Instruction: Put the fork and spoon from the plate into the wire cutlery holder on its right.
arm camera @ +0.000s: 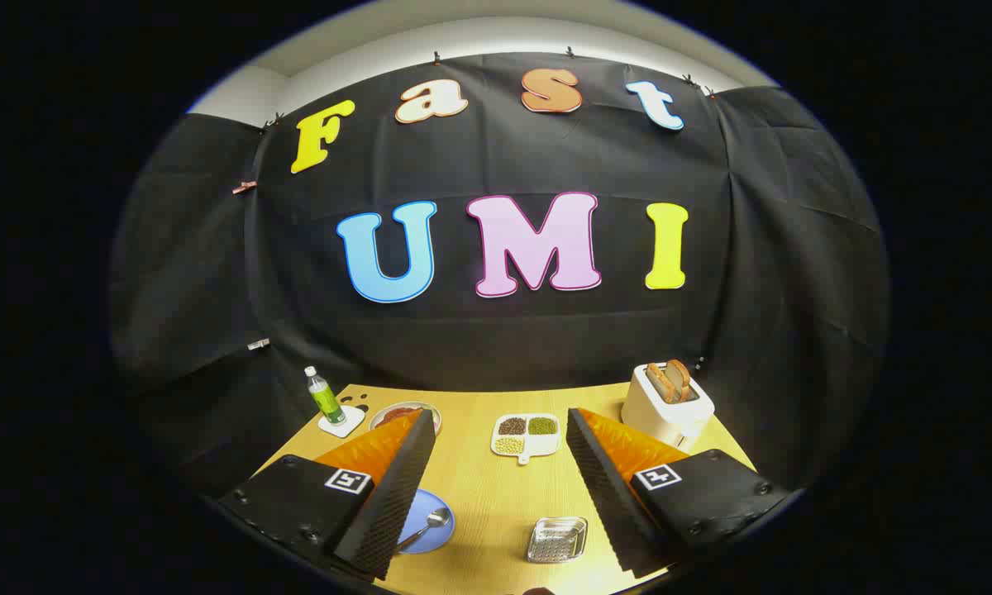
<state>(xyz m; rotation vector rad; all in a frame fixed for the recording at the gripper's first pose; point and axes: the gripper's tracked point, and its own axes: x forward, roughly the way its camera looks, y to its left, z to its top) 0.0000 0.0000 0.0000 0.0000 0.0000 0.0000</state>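
Observation:
My gripper [501, 423] is open above the wooden table [479, 487], its fingers spread wide with nothing between them. A blue plate [431, 522] lies low on the table beside the left finger [397, 487], which hides part of it. A metal spoon [426, 525] rests on the plate, bowl toward the right. I cannot make out a fork; it may be hidden behind the left finger. A small shiny wire cutlery holder [556, 539] sits on the table to the right of the plate, between the fingers and near the right finger [608, 487].
Farther back stand a green bottle [325, 396] on a white coaster, a dish [405, 411] with reddish food, a divided white dish [527, 435] of beans, and a white toaster [667, 402] holding bread at the back right. Black cloth walls close the table behind.

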